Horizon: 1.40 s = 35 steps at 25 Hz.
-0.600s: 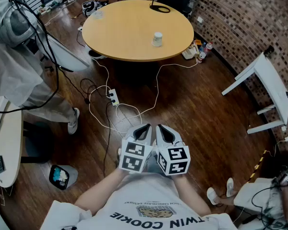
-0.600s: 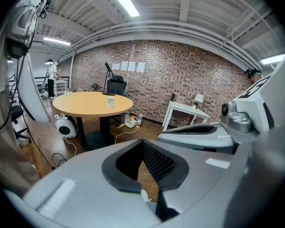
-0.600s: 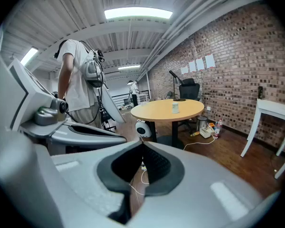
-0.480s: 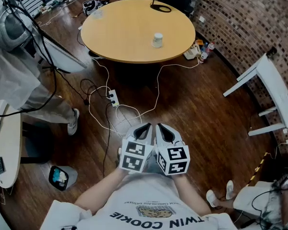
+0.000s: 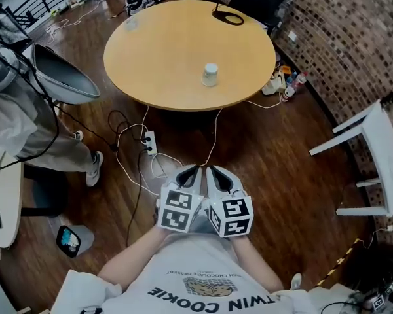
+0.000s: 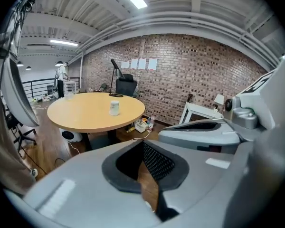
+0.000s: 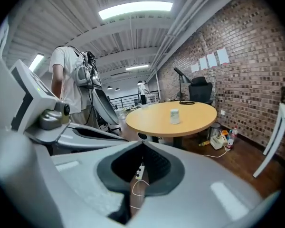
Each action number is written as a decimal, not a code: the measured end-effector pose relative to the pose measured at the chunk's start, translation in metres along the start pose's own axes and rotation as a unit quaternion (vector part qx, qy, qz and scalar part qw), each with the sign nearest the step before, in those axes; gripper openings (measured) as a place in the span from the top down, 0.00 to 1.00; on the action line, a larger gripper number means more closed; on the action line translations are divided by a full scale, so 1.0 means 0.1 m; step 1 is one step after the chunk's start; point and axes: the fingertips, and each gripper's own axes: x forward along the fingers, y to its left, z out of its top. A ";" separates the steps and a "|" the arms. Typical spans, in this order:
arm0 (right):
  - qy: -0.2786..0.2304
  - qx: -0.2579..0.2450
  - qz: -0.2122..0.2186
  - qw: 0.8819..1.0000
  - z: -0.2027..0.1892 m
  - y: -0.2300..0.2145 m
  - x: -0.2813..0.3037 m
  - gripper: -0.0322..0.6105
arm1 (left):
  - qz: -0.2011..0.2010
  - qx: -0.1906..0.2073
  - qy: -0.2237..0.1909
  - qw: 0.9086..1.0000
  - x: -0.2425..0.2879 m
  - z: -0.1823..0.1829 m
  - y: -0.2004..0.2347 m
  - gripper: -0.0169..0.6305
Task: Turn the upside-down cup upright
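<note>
- left gripper (image 6: 142, 143): jaws closed tip to tip, nothing between them, held low in front of the person's chest and tilted down.
- right gripper (image 7: 142, 145): jaws fully closed too, empty, just beside the left one, marker cubes nearly touching.
- wooden floor (image 5: 268, 156) under both, with a power strip (image 5: 149, 142) and loose white cables (image 5: 213, 133) ahead of the tips.
- cup (image 5: 210, 74): white, stands alone on the round wooden table (image 5: 144, 51), toward its near right part, well apart from both grippers; too small to tell which end is up.
- black ring-shaped item (image 5: 230, 18) at the table's far edge.
- brick wall (image 5: 340, 38) on the right.
- another person (image 5: 13, 116) stands at the left.
</note>
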 end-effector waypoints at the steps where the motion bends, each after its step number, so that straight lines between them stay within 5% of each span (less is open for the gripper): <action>1: 0.002 -0.004 0.007 1.000 0.05 -0.10 0.07 0.95 | 0.004 -0.002 0.000 1.000 0.12 0.08 -0.01 0.97; 14: 0.009 -0.013 0.053 0.998 0.46 -0.83 0.75 0.95 | 0.069 -0.027 -0.004 0.997 0.86 0.65 0.32 0.97; 35: 0.038 -0.085 0.015 0.996 1.28 -1.43 2.54 0.88 | 0.039 -0.046 -0.005 0.998 2.15 1.40 1.61 0.97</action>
